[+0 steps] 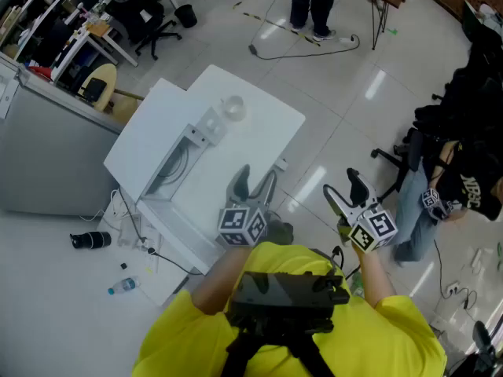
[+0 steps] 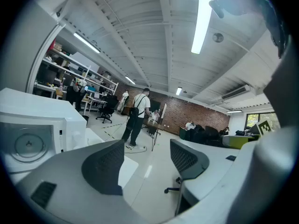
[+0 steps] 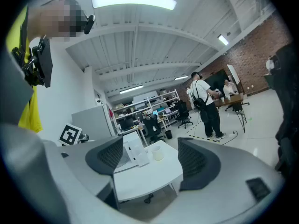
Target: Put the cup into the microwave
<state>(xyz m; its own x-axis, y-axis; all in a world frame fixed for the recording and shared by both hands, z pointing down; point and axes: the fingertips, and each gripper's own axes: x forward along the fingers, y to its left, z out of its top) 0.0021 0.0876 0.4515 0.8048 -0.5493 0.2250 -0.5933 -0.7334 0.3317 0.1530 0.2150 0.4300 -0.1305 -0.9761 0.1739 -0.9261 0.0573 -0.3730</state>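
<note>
A white cup (image 1: 233, 107) stands upright at the far side of the white table (image 1: 259, 132); the right gripper view shows this cup (image 3: 158, 153) too. Left of it sits the white microwave (image 1: 149, 136), whose door (image 1: 206, 124) seems to stand open towards the cup. My left gripper (image 1: 258, 175) hovers over the table's near edge, open and empty. In its own view the left gripper (image 2: 145, 162) has the microwave (image 2: 32, 125) at the left. My right gripper (image 1: 343, 185) is off the table's right side above the floor, open and empty. The right gripper (image 3: 150, 146) points at the table.
A person (image 1: 310, 2) stands beyond the table by a cable on the floor (image 1: 302, 49). A seated person (image 1: 456, 187) and dark chairs are at the right. A grey cabinet (image 1: 47, 155) is at the left. A black cylinder (image 1: 90, 239) and a bottle (image 1: 124, 287) lie on the floor.
</note>
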